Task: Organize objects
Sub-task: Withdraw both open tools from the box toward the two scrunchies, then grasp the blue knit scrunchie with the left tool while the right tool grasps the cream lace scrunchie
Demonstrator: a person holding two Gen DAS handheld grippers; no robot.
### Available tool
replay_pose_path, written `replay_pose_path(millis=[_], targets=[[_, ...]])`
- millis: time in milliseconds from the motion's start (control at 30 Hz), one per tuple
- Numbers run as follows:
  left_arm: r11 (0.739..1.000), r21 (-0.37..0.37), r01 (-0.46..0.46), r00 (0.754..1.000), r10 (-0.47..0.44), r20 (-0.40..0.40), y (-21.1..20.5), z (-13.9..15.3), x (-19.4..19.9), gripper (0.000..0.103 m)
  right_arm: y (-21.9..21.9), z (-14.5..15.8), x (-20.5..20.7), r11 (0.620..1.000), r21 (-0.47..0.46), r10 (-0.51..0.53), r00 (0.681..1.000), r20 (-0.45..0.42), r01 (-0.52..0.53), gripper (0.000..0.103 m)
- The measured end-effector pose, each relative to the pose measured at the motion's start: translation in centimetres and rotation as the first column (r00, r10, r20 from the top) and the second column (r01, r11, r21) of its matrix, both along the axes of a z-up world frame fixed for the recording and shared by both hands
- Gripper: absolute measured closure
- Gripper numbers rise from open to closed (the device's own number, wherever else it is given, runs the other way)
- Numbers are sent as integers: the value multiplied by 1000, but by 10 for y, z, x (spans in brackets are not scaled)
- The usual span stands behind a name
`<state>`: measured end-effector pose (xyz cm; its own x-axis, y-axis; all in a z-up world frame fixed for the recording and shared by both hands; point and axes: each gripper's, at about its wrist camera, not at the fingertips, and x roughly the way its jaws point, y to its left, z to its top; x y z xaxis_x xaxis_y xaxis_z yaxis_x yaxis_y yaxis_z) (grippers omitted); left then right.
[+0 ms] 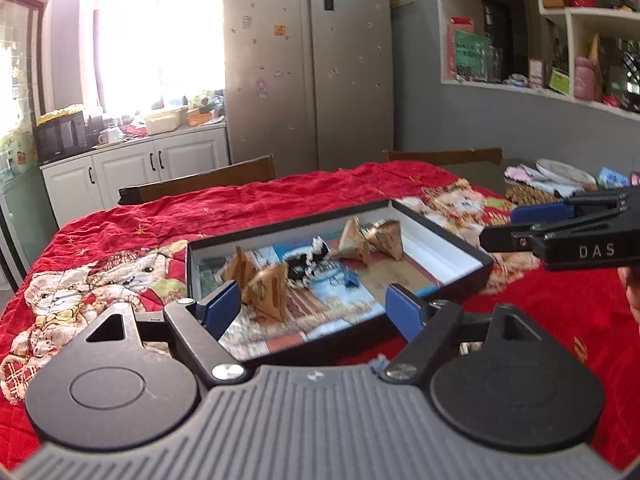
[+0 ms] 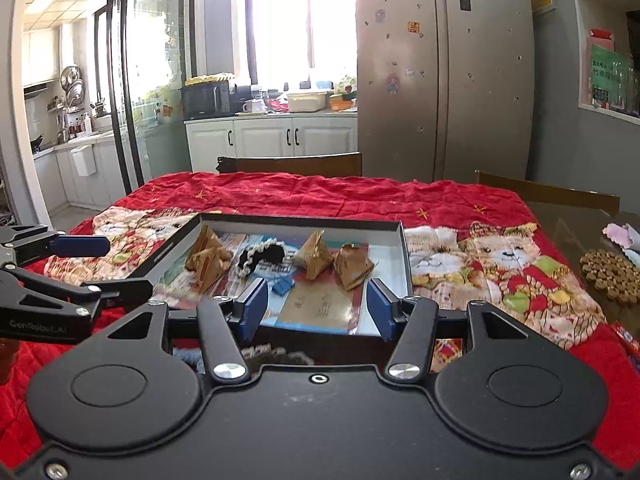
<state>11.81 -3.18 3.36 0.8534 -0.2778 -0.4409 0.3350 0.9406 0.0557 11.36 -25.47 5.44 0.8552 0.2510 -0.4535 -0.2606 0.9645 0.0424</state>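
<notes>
Box (image 2: 404, 256) near wall hidden; hair tie (image 2: 262, 256) blurred

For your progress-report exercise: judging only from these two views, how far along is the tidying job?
Done: four pyramid packets and a black-and-white scrunchie lie in the black tray. In hand: nothing; the left gripper and right gripper are open and empty. Left: perhaps the beaded mat beside the cloth.

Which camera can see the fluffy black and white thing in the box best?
The right wrist view. There the black and white hair tie lies in plain sight on the floor of the box, between the brown paper pyramids. In the left wrist view it shows too, but blurred and partly hidden behind a pyramid.
</notes>
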Motion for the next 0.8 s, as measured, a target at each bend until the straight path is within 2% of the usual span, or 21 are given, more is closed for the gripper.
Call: replay_pose_path(millis=[400, 800], targets=[[988, 93, 123, 991, -118, -59, -7, -44, -19, 16, 11, -36, -15, 996, -21, 82, 995, -57, -83, 52], [966, 148, 213, 976, -204, -75, -22, -61, -25, 19, 35, -66, -12, 984, -97, 139, 987, -84, -147, 55]])
